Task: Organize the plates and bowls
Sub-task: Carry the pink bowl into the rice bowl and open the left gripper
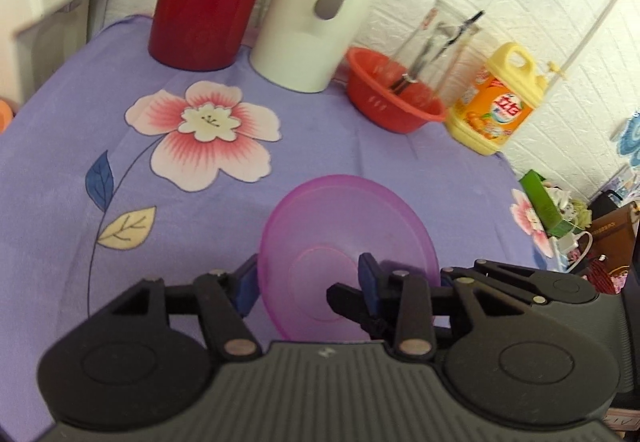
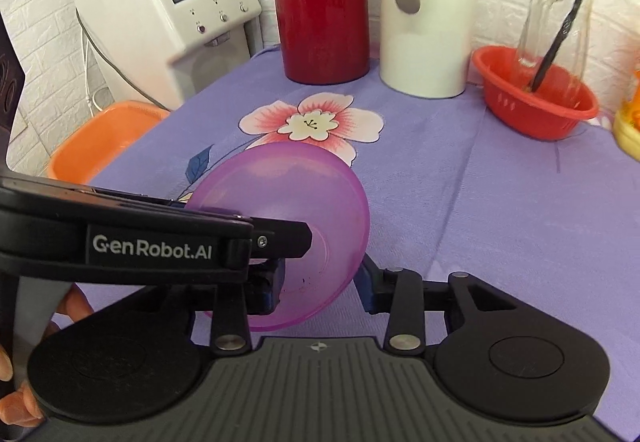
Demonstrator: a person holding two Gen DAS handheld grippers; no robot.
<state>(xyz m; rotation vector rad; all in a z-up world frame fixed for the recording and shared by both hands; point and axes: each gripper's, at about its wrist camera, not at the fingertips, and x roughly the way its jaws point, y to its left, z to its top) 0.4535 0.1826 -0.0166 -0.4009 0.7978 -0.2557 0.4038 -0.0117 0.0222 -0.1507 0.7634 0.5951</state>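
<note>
A translucent purple bowl (image 1: 348,238) is held tilted above the purple flowered tablecloth (image 1: 60,182). In the left wrist view my left gripper (image 1: 308,282) has its blue pads spread wide, one outside the bowl's left rim and one inside the bowl. A second black gripper tip (image 1: 344,298) reaches into the bowl from the right. In the right wrist view the bowl (image 2: 288,210) stands between my right gripper's (image 2: 320,282) wide blue pads, and the left gripper's black body (image 2: 152,242) crosses in front.
At the back stand a red thermos (image 2: 324,2), a white thermos (image 2: 428,14), a red basket (image 2: 536,98) with a glass bottle (image 2: 560,14), and a yellow detergent jug (image 1: 496,102). An orange basin (image 2: 100,138) and a white machine (image 2: 168,10) sit left of the table.
</note>
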